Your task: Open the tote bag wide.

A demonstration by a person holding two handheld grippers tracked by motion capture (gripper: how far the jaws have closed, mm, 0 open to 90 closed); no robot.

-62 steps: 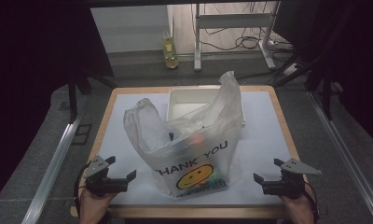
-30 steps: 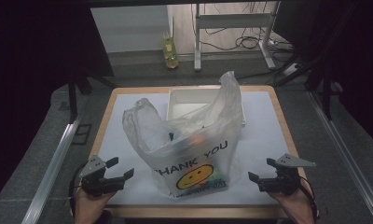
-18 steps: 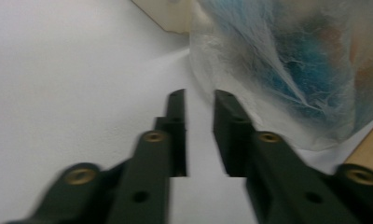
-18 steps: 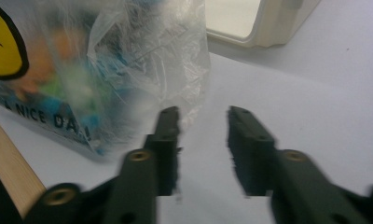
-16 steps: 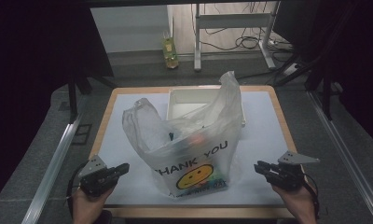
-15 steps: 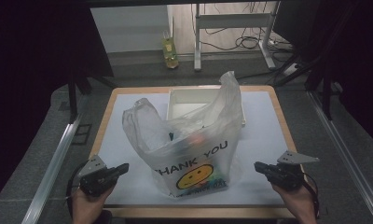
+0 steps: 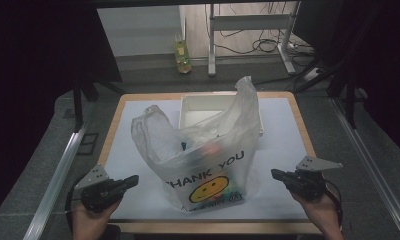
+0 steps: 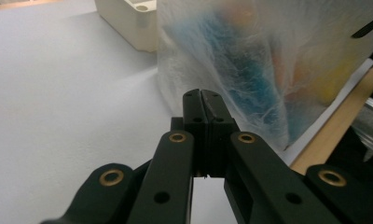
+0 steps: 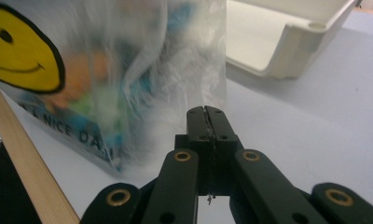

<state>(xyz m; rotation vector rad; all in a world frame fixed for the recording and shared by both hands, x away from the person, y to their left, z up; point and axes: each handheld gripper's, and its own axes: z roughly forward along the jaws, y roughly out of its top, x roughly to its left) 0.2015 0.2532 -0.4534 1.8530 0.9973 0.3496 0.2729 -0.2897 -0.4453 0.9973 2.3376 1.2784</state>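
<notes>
Thin translucent plastic bag (image 7: 208, 155) with yellow smiley print sits between your left gripper (image 7: 130, 180) and right gripper (image 7: 277, 174), both closed, empty; soft, slippery, so pinch its upright handles.

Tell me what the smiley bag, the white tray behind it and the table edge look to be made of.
Bag: thin translucent plastic film, crinkled and faintly glossy; coloured contents show through blurred.
Tray: likely moulded hard plastic, matte off-white, with rounded corners and an even rim.
Table edge: looks like light wood or wood-look laminate; its top carries a smooth, matte pale sheet, material unclear.
</notes>
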